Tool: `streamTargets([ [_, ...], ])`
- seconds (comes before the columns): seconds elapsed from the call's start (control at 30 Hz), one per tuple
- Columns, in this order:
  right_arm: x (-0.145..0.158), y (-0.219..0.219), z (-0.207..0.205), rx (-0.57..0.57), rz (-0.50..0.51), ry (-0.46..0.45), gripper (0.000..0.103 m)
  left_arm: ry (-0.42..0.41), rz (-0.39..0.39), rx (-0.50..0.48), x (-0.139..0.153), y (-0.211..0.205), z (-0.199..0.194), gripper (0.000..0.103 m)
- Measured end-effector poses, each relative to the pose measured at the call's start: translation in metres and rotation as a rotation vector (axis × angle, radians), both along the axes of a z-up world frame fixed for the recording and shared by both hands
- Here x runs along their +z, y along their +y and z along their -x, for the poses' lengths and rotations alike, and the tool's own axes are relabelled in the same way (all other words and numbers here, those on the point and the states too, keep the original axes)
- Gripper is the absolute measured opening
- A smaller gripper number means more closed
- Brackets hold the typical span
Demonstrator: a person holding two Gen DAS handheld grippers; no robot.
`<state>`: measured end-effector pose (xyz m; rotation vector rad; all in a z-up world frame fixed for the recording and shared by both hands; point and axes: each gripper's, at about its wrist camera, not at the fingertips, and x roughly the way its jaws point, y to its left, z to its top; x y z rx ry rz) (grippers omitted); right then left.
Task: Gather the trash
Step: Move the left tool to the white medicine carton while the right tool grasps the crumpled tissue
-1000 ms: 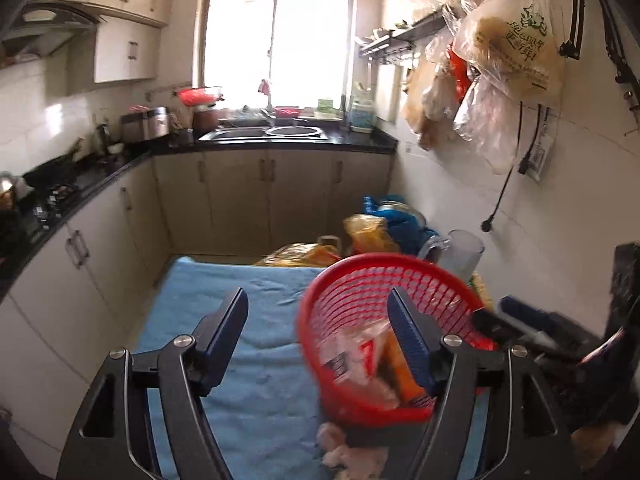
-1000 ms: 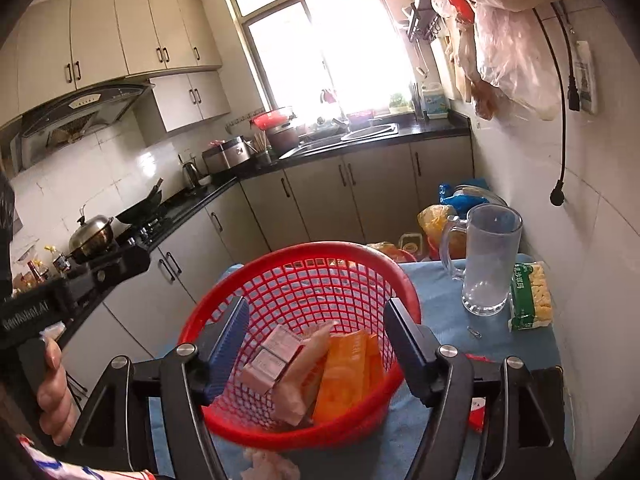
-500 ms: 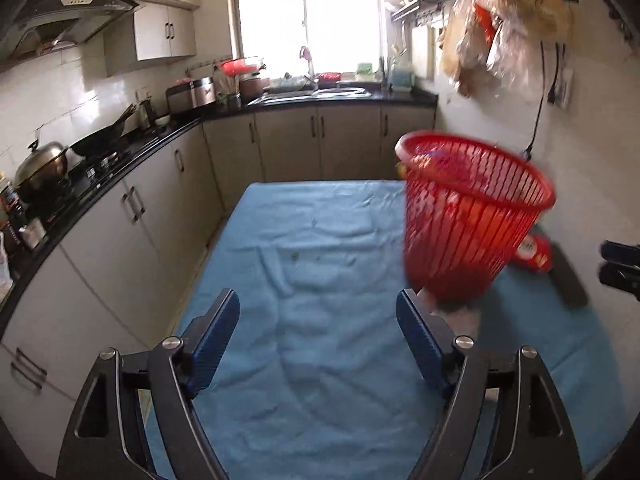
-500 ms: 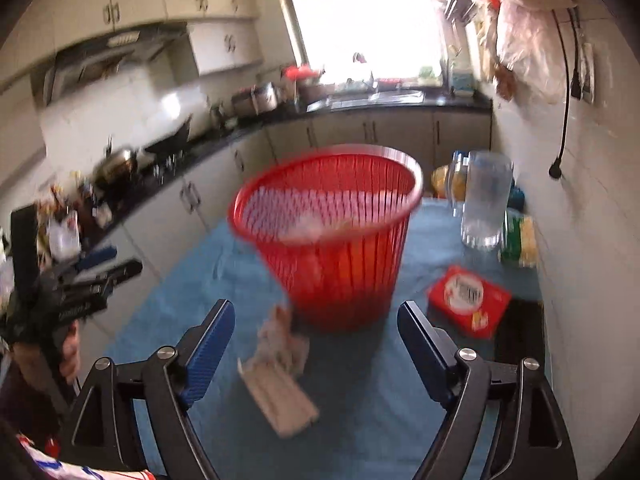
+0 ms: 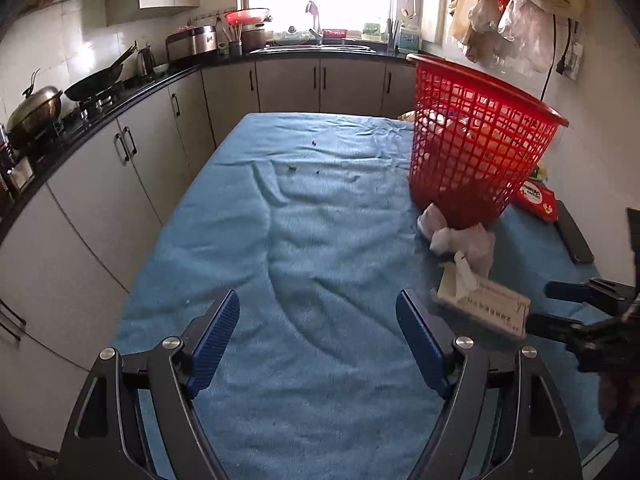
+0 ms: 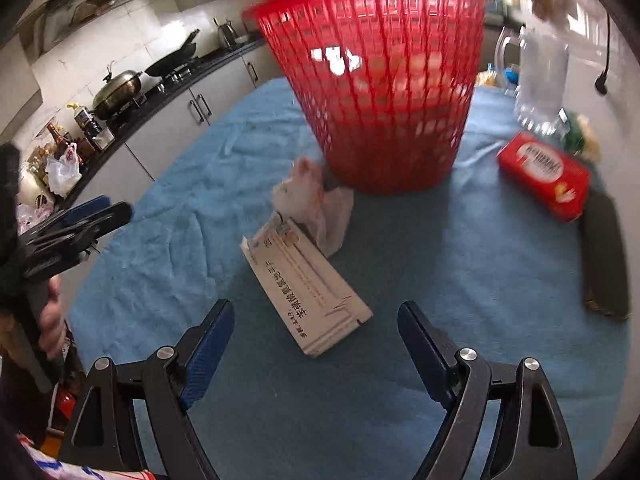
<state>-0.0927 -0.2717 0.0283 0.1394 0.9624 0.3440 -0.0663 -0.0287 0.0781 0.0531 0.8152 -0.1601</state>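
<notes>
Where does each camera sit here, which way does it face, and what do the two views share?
Left wrist: on the left gripper, jaws open, facing along the blue cloth toward the window; right gripper shows at right.
Right wrist: on the right gripper, jaws open, facing the white box; left gripper and holding hand show at left.
Shared: red basket, white box, crumpled plastic, red packet.

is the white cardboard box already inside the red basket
No, the white cardboard box lies flat on the blue cloth, in front of the red basket.
</notes>
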Motion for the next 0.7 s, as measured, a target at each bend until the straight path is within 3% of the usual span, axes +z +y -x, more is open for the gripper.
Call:
streamTargets([
  [0.2, -0.027, 0.017, -0.016, -0.014, 0.016, 0.019, 0.087, 0.036, 0.049, 0.060, -0.008, 0.025, -0.004, 0.079],
  [0.3, -0.031, 0.032, -0.022, -0.002, 0.014, 0.018, 0.081, 0.062, 0.093, 0.087, -0.014, 0.035, -0.008, 0.079],
  [0.53, -0.018, 0.075, -0.020, 0.170, -0.202, 0.020, 0.077, 0.093, 0.124, 0.094, -0.024, 0.041, -0.006, 0.079],
  [0.7, 0.006, 0.056, -0.020, -0.010, -0.017, -0.163, 0.082, 0.138, 0.177, 0.062, -0.033, 0.037, -0.003, 0.079],
])
